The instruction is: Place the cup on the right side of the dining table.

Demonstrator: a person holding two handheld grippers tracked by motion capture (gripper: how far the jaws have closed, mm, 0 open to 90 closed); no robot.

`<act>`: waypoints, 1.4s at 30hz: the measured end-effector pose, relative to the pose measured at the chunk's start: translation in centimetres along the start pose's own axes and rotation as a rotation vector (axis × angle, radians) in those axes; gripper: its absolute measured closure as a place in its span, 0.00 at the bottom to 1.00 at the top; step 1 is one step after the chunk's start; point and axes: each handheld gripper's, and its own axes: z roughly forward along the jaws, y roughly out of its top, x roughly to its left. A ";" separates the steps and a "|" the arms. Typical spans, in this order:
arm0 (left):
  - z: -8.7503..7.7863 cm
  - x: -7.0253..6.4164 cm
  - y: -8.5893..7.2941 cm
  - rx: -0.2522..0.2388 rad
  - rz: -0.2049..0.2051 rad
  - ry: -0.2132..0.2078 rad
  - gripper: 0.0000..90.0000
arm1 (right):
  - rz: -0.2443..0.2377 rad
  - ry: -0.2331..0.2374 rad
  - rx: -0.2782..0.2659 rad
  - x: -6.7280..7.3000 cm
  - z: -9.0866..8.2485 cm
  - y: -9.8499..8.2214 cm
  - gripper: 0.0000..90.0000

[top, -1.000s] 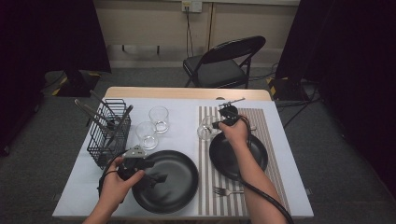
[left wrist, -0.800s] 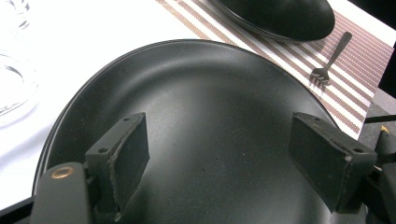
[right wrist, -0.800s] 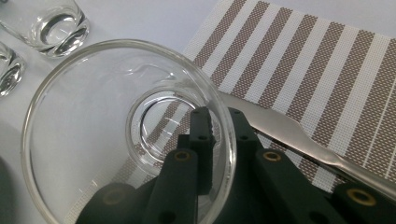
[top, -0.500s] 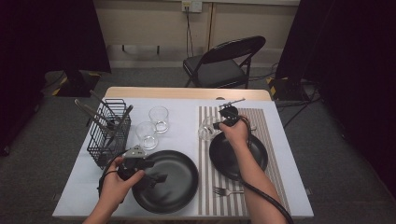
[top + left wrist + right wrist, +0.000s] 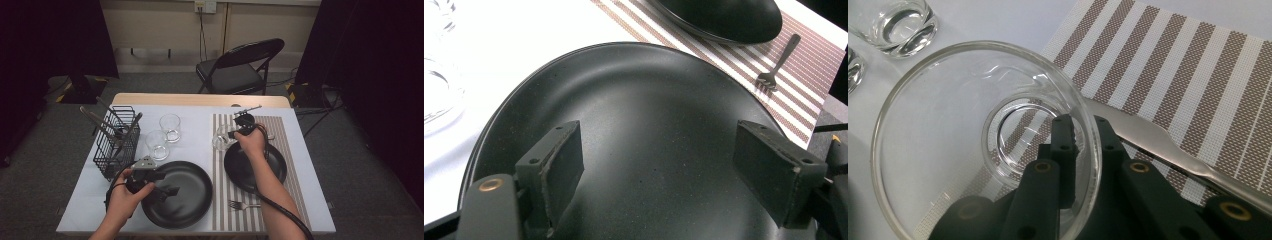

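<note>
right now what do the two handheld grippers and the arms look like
Both grippers, left gripper and right gripper, are black with flat rectangular pads and brass-coloured screws. A grey three-cornered plate tops the left one. A black cable trails along the right forearm. Forearms are bare, no sleeves.

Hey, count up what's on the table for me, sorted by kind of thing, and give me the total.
Glasses: 3
Black plates: 2
Forks: 1
Wire baskets: 1
Striped placemats: 1
Total: 8

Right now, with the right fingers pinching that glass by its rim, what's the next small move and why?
Probably lower the glass and open the right gripper: its fingers clamp the rim, the glass tilts over the striped placemat, beside a knife handle.
</note>
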 end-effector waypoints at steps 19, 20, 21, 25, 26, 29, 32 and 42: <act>0.0 0.0 -0.1 -0.001 -0.006 0.001 0.23 | 0.000 -0.001 -0.050 0.4 0.3 0.1 0.88; 0.0 0.1 -0.1 -0.004 -0.009 -0.001 0.23 | -0.006 0.000 -0.052 0.5 0.3 0.2 0.88; 0.0 0.0 -0.1 -0.003 -0.008 0.001 0.22 | -0.007 -0.003 -0.052 0.5 0.3 0.2 0.88; -0.1 0.1 0.0 -0.004 -0.007 0.001 0.23 | -0.002 0.001 -0.053 0.6 0.3 0.3 0.88; -0.1 0.1 0.0 -0.004 -0.003 0.003 0.23 | -0.002 -0.001 -0.053 0.6 0.3 0.3 0.87; -0.1 0.0 0.0 -0.003 -0.004 0.000 0.23 | -0.005 -0.003 -0.057 0.6 0.3 0.3 0.87; -0.1 0.0 0.0 -0.002 -0.003 0.000 0.22 | -0.003 -0.004 -0.061 0.7 0.3 0.3 0.86; -0.1 0.1 0.0 -0.002 -0.001 0.003 0.23 | -0.005 -0.007 -0.068 0.9 0.3 0.5 0.82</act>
